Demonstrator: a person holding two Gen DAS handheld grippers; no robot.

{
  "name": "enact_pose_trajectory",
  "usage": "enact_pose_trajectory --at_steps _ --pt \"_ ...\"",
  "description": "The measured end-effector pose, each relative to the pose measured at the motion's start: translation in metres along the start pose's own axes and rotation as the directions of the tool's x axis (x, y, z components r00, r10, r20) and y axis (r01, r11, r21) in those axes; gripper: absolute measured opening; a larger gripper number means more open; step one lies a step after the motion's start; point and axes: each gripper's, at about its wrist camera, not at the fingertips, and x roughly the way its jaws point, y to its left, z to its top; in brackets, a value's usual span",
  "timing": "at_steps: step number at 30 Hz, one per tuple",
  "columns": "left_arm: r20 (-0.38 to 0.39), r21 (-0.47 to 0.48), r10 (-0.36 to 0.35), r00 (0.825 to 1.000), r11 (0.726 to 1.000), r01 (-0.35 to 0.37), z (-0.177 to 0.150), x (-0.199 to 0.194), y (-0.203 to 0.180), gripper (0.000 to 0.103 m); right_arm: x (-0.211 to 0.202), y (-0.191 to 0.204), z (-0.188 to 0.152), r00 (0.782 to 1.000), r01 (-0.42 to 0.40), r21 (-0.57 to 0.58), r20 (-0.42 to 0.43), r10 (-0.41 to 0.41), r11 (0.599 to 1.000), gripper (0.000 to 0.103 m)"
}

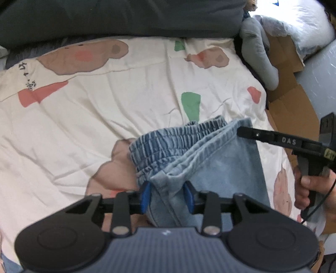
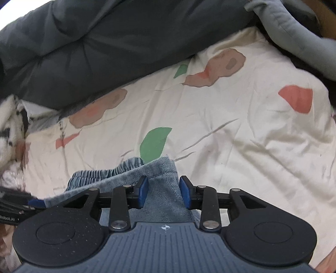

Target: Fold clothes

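Printed sheet (image 1: 126,100) w/ folded jeans (image 1: 210,159), dark duvet (image 1: 117,19) behind.

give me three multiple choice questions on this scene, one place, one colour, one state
1. The jeans lie on: a) a chair b) the printed bedsheet c) a wooden floor
2. The gripper pads are: a) red b) yellow c) blue
3. The right gripper is: a) open, denim between its pads b) shut on a sock c) out of view

b, the sheet shows all around the denim; c, blue pads show in both views; a, the pads stand apart over the denim.
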Motion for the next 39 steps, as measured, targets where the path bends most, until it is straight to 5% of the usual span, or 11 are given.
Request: enact_pose_trajectory --at_steps 2,12,15,19,24,25,26,27,39 --pt "0.011 0.021 0.006 1.0 1.0 -0.006 -0.001 -0.001 -0.004 0.028 -0.003 -0.003 0.0 1.0 -0.016 0.015 0.019 0.016 1.0 0.011" --pt "0.048 0.086 0.01 0.999 0.996 -0.014 0.009 -0.016 -0.026 0.015 -0.029 0.004 0.011 0.997 -0.007 -0.021 0.073 0.009 1.0 0.008" --pt "-0.009 0.083 0.034 0.999 0.996 -0.033 0.01 -0.008 -0.025 0.017 -0.029 0.001 0.013 0.999 0.0 0.0 0.053 0.0 1.0 0.008" --pt "-0.038 0.055 0.059 0.998 0.997 -0.057 0.004 -0.006 -0.016 0.034 -0.019 0.006 0.005 0.999 0.011 -0.05 -0.034 -0.013 0.999 0.007" --pt "-0.012 -0.014 0.043 0.999 0.999 -0.044 -0.003 -0.009 -0.002 0.046 -0.019 0.008 0.002 0.999 0.024 -0.06 -0.027 -0.025 0.998 0.015" --pt "-0.008 -0.027 0.034 0.999 0.999 -0.035 -0.004 -0.009 -0.001 0.047 -0.019 0.008 0.003 0.999 0.034 -0.056 -0.023 -0.035 0.998 0.021" --pt "-0.008 -0.037 0.024 1.0 0.999 -0.024 -0.004 -0.009 0.0 0.047 -0.019 0.007 0.004 0.999 0.044 -0.045 -0.017 -0.045 0.998 0.04" --pt "-0.008 -0.048 0.013 1.0 0.999 -0.013 -0.004 -0.008 0.001 0.047 -0.019 0.006 0.005 0.999 0.04 -0.033 -0.01 -0.04 0.999 0.048" --pt "0.019 -0.072 -0.031 0.999 0.997 0.032 0.003 0.002 -0.005 0.043 0.012 -0.023 0.002 0.992 -0.124 0.156 -0.014 0.128 0.98 0.054"
